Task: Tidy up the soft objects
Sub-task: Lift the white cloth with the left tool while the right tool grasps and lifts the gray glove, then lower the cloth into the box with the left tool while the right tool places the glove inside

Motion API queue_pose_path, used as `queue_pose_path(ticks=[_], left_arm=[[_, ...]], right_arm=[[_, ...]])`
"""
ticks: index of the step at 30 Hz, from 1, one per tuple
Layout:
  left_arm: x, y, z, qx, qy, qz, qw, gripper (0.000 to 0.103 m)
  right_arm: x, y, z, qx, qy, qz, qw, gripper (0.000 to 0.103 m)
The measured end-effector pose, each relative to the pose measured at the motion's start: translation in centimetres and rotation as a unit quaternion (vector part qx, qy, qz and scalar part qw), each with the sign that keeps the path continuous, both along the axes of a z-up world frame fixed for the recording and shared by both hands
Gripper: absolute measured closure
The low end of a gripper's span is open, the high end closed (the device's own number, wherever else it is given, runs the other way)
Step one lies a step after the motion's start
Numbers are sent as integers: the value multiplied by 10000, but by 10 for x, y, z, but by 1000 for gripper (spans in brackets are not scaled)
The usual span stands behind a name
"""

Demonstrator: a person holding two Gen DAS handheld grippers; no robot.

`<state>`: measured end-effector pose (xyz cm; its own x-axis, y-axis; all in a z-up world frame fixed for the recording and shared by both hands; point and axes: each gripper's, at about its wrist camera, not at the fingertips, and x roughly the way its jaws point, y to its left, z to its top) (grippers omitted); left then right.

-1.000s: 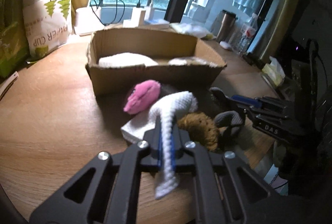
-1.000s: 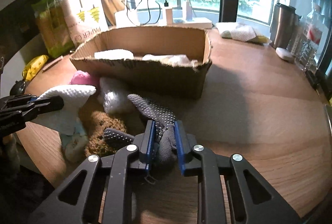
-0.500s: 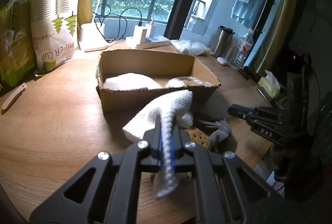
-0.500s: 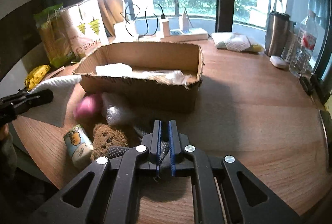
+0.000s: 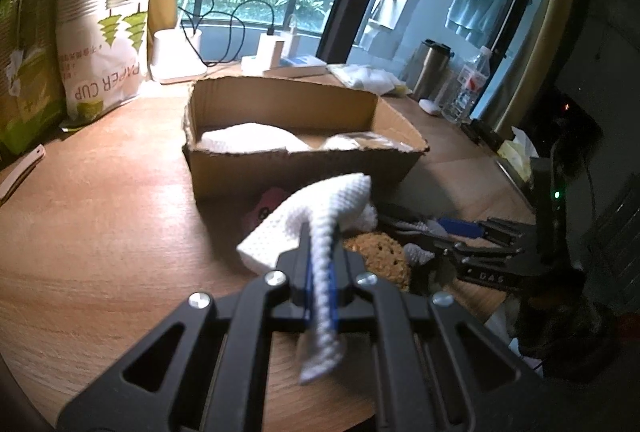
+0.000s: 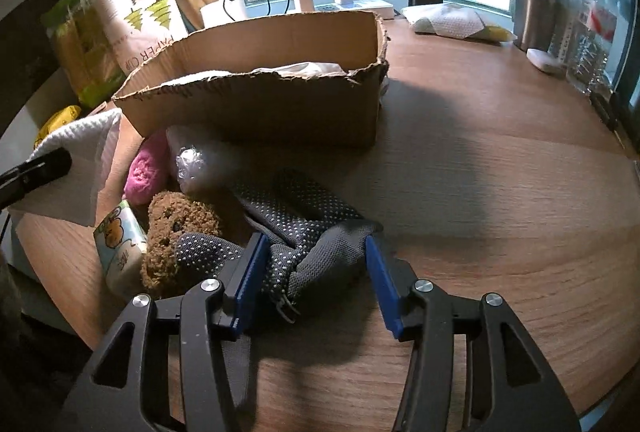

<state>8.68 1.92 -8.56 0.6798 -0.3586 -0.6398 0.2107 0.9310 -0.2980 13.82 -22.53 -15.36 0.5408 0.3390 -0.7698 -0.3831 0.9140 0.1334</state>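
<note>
My left gripper (image 5: 322,272) is shut on a white knitted cloth (image 5: 320,208) and holds it above the table in front of the cardboard box (image 5: 296,168). My right gripper (image 6: 314,256) is open, its blue pads on either side of the grey dotted gloves (image 6: 304,228) lying on the table. Beside the gloves lie a brown teddy bear (image 6: 176,232), a pink soft toy (image 6: 146,172), a bubble-wrap roll (image 6: 200,160) and a small printed pack (image 6: 120,244). The box (image 6: 260,100) holds white soft items (image 5: 248,136).
Paper cup bags (image 5: 104,32) stand at the back left. A lamp base, chargers and cables (image 5: 272,52) sit behind the box. A steel tumbler (image 6: 536,4), bottles and a white cloth (image 6: 452,22) are at the back right. The round table's edge (image 6: 600,384) is close.
My right gripper was shut on the gloves, lifted, then came back down and opened around them. My left gripper kept hold of the white cloth, rising and settling in front of the box.
</note>
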Motion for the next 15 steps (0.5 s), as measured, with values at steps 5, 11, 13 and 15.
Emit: queue_pose_path(ticks=[5, 11, 13, 15], left_arm=[[1, -1, 3, -18, -48, -10, 10000, 97], [0, 1, 10, -41, -134, 11, 9999, 97], [1, 2, 13, -28, -185, 33, 9998, 97], [1, 4, 17, -45, -233, 71, 9997, 97]], right_arm=[[-3, 10, -4, -176, -186, 74, 9996, 58], [-6, 18, -7, -273, -336, 186, 9989, 74], [-6, 17, -6, -222, -320, 209, 9990, 75], [-6, 16, -5, -162, -304, 206, 9992, 77]])
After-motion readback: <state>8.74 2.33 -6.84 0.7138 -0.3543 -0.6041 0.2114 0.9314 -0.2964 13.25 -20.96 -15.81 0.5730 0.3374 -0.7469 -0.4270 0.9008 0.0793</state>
